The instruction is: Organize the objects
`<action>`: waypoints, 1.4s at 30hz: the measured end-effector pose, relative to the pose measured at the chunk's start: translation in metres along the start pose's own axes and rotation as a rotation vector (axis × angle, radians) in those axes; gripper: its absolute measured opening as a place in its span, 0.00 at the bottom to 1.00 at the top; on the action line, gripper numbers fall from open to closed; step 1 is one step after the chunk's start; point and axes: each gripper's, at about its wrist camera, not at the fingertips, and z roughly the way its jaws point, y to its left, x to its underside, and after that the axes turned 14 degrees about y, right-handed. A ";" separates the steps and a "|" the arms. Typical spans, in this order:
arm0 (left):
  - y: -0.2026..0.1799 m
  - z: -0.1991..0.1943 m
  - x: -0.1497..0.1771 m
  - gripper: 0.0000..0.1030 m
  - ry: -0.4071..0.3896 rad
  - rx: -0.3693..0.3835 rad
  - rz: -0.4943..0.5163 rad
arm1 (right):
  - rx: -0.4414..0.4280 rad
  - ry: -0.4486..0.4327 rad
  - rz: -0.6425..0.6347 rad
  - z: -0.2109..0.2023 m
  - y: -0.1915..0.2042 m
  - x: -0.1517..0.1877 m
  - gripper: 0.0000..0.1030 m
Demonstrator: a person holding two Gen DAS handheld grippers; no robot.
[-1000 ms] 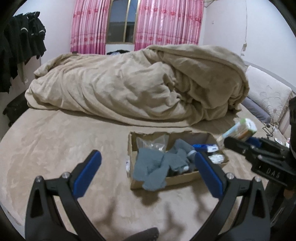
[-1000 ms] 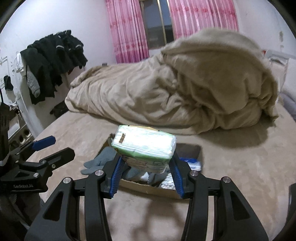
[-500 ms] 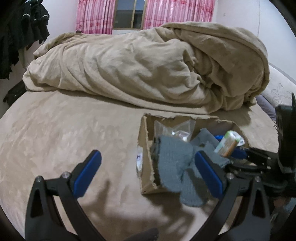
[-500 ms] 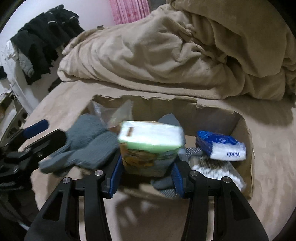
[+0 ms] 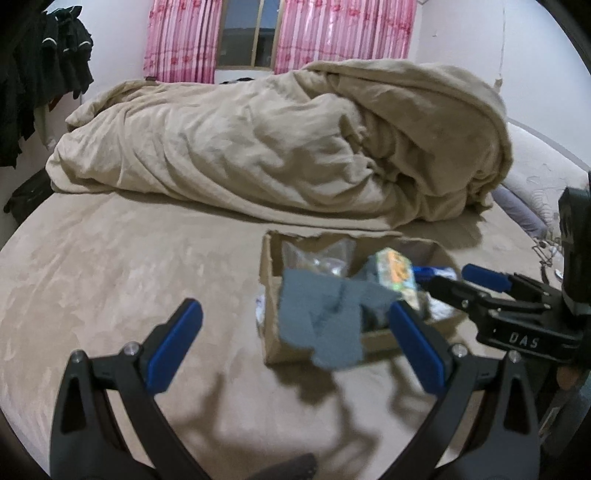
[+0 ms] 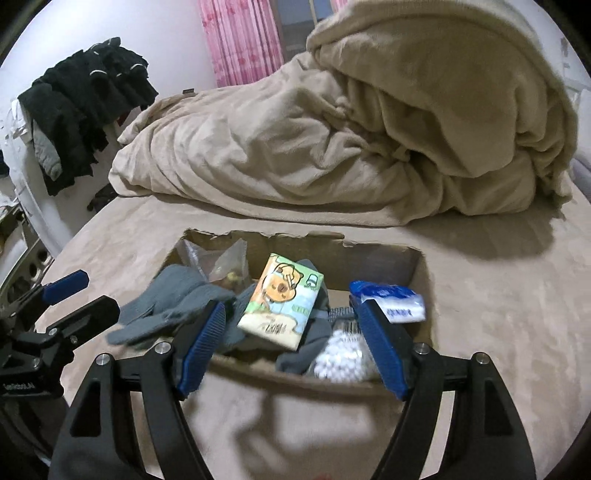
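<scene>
A cardboard box (image 6: pixel 384 254) sits on the bed. In it lie a tissue pack with a cartoon bear (image 6: pixel 282 304), a blue and white tissue pack (image 6: pixel 391 301), a clear plastic bag (image 6: pixel 221 258), a bag of white balls (image 6: pixel 341 356) and grey gloves (image 6: pixel 173 306) draped over the left wall. My right gripper (image 6: pixel 291 347) is open and empty just above the box's near edge. My left gripper (image 5: pixel 293 341) is open and empty, in front of the box (image 5: pixel 271 291); the gloves (image 5: pixel 321 325) and bear pack (image 5: pixel 397 271) show there too.
A heaped beige blanket (image 5: pixel 295 147) lies behind the box. Dark clothes (image 6: pixel 81 103) hang at the left wall. Pillows (image 5: pixel 535 192) lie at the far right. Pink curtains (image 5: pixel 314 33) frame a window.
My right gripper lowered the bear tissue pack into the box, opened and let it go; the pack now lies in the box. My left gripper stayed open.
</scene>
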 end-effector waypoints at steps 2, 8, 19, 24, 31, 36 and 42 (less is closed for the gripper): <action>-0.003 -0.013 0.009 0.99 -0.015 0.033 -0.017 | 0.012 -0.019 -0.006 -0.015 0.003 0.005 0.76; -0.016 -0.043 0.035 0.99 0.004 0.057 -0.017 | 0.008 -0.067 -0.023 -0.055 0.015 0.023 0.76; -0.034 -0.109 0.070 0.99 -0.063 0.030 -0.007 | -0.014 -0.116 -0.071 -0.113 0.042 0.062 0.76; -0.049 -0.126 0.084 0.99 -0.100 -0.010 0.035 | -0.004 -0.138 -0.076 -0.130 0.046 0.085 0.76; -0.053 -0.131 0.098 0.99 -0.092 -0.025 0.031 | 0.001 -0.147 -0.051 -0.138 0.040 0.101 0.76; -0.045 -0.126 0.102 0.99 -0.074 -0.048 -0.015 | -0.006 -0.134 -0.031 -0.131 0.033 0.103 0.76; -0.046 -0.116 0.103 0.99 -0.053 -0.044 0.002 | -0.011 -0.126 -0.024 -0.125 0.030 0.106 0.76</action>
